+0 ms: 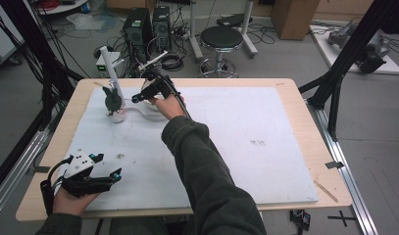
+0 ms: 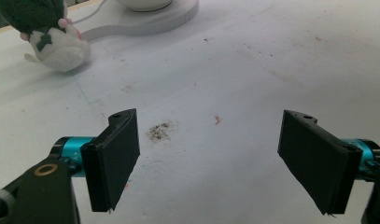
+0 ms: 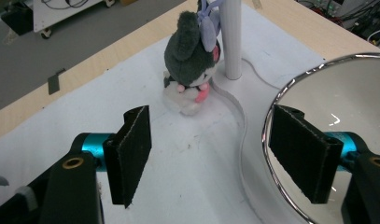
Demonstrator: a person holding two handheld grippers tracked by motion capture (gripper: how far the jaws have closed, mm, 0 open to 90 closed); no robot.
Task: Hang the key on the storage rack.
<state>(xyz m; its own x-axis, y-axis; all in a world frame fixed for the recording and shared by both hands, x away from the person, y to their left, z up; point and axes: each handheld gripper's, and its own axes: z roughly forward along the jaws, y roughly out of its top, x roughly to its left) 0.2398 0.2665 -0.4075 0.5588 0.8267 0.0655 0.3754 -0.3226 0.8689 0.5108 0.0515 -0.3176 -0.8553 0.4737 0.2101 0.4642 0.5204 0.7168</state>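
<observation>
Right tongs point(image 3: 208, 156) spread wide, empty, near the plush toy point(image 3: 191, 60) — left tongs point(image 2: 208, 161) likewise spread, holding nothing.

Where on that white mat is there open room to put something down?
The broad stretch of white mat right of the person's sleeve, out to the table's right edge, is bare. The far left corner is crowded: plush toy, white post, round mirror and right gripper. The left gripper occupies the near left.
</observation>
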